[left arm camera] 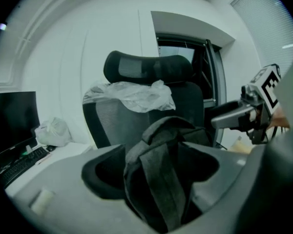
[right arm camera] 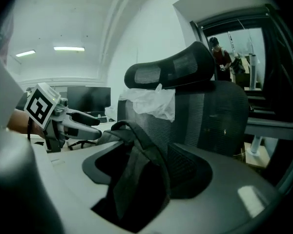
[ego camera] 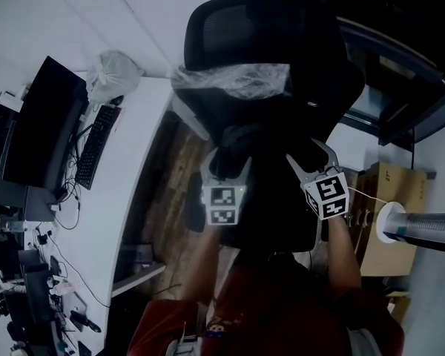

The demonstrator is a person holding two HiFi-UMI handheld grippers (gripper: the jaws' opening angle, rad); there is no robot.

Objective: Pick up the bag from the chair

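A dark grey bag (ego camera: 241,136) with straps sits on the seat of a black office chair (ego camera: 282,35). My left gripper (ego camera: 226,158) is at the bag's left side. In the left gripper view a grey strap of the bag (left arm camera: 161,150) fills the gap of my left gripper (left arm camera: 161,199), which is shut on it. My right gripper (ego camera: 311,154) is at the bag's right side. In the right gripper view the bag (right arm camera: 136,145) has its looped strap and dark fabric in the gap of my right gripper (right arm camera: 136,199), which also looks shut on it.
A clear plastic sheet (ego camera: 237,80) is draped over the chair's backrest. A white desk (ego camera: 126,162) at the left carries a monitor (ego camera: 37,124), a keyboard (ego camera: 96,147) and a white plastic bag (ego camera: 115,73). A cardboard box (ego camera: 389,213) stands at the right. A person (right arm camera: 219,52) stands beyond the doorway.
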